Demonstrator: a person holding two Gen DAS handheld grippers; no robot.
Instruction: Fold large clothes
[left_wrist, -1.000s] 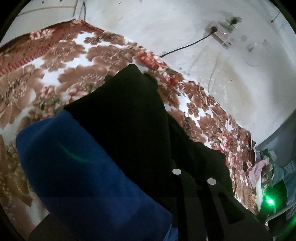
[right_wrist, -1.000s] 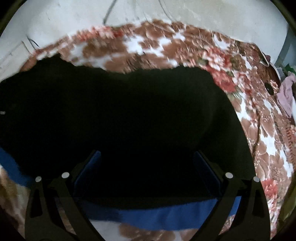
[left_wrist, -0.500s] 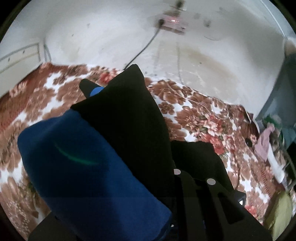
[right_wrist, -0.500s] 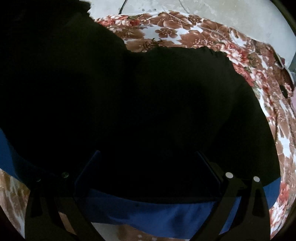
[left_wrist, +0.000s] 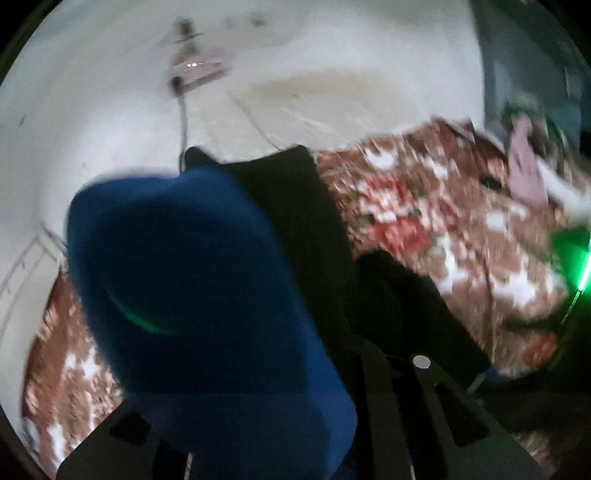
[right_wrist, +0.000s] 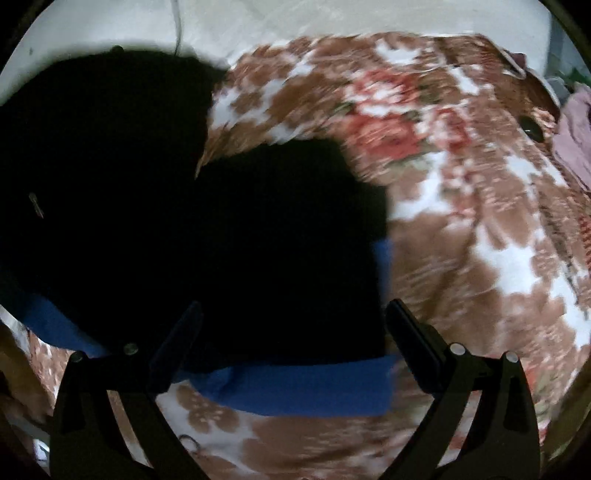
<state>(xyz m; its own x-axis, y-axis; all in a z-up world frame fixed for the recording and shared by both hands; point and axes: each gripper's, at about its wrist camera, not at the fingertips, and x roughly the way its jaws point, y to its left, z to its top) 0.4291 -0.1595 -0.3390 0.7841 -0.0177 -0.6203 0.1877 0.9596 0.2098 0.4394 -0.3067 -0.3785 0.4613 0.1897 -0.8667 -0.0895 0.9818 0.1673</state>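
Left wrist view: the left gripper (left_wrist: 384, 373) has its fingers clenched on a fold of the black garment with blue trim (left_wrist: 207, 280), which rises lifted and draped in front of the lens, its blue band filling the lower left and the black cloth running away toward the wall (left_wrist: 332, 92). Right wrist view: the right gripper (right_wrist: 295, 332) hangs over the same garment with its fingers released and standing wide, one at each side of the blue hem (right_wrist: 303, 387); no pad presses the cloth. The garment lies on the bed with the floral blanket (right_wrist: 461, 221), over its left half in this view, its hem running crosswise between the open fingers and its black body reaching away toward the far left corner at the wall. The held part trails from the left fingers, so the left hand governs the fold; the right is nearer to the hem that lies flat. Open blanket extends to the right of the garment as far as the bed's right edge, where pink clothing (right_wrist: 576, 140) lies; that side appears to offer room to lay the fold over.
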